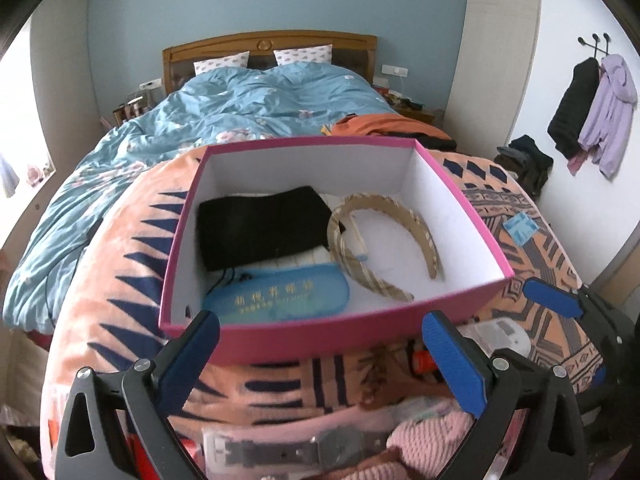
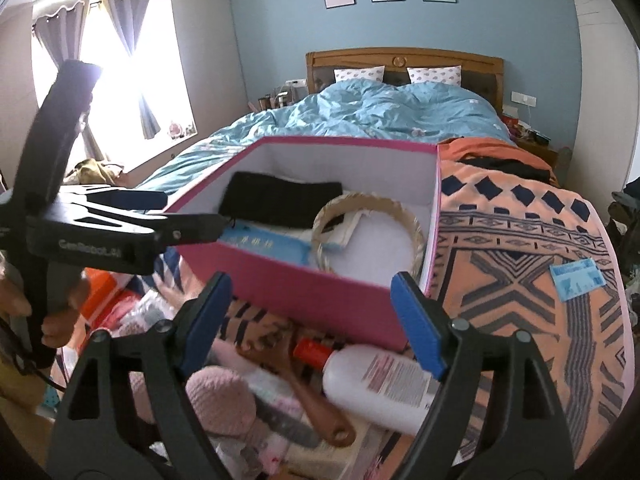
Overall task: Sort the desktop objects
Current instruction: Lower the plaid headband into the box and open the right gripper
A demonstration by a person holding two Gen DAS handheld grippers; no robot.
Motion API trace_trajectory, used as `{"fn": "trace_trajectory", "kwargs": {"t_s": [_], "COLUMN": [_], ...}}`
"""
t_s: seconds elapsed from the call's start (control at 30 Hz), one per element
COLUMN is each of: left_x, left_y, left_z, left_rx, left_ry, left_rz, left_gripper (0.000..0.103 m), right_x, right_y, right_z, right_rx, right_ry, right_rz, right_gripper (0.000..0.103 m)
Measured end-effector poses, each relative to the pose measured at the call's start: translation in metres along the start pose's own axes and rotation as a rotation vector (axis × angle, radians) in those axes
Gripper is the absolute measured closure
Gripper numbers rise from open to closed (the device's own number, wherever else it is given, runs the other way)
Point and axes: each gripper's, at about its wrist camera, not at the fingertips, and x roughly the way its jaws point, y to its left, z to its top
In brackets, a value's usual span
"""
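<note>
Tongs first: the left gripper [image 1: 320,354] fills the bottom of the left view with its blue pads spread wide and nothing between them. The right gripper [image 2: 314,320] stands likewise agape and empty at the bottom of the right view. Just beyond both, mid-frame, sits a pink box [image 1: 304,338] on a patterned blanket [image 1: 120,280]. Inside lie a black cloth [image 1: 264,226] at left, a blue pouch [image 1: 276,294] in front of it, and a braided headband [image 1: 384,240] at right. Lower centre in the right view, a white bottle [image 2: 376,384] with a red cap lies beside a wooden brush [image 2: 316,404] and a pink knit [image 2: 218,404], near the box's front wall. Behind, a bed [image 1: 256,104] with a blue duvet.
</note>
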Motion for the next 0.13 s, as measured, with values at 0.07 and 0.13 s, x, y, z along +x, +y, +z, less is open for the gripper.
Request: {"fn": "trace_trajectory", "kwargs": {"t_s": [0.07, 0.13], "left_x": [-0.0010, -0.0024], "left_y": [-0.0021, -0.0034], "left_z": [-0.0061, -0.0110], "left_rx": [0.009, 0.002], "left_ry": [0.004, 0.001], "left_rz": [0.011, 0.015], "left_gripper": [0.000, 0.000], "right_x": [0.0002, 0.0000], "right_y": [-0.0002, 0.0002], "right_z": [-0.0044, -0.0088], "right_rx": [0.014, 0.021], "right_ry": [0.006, 0.007], "right_rz": [0.008, 0.006], "right_gripper": [0.020, 0.020]}}
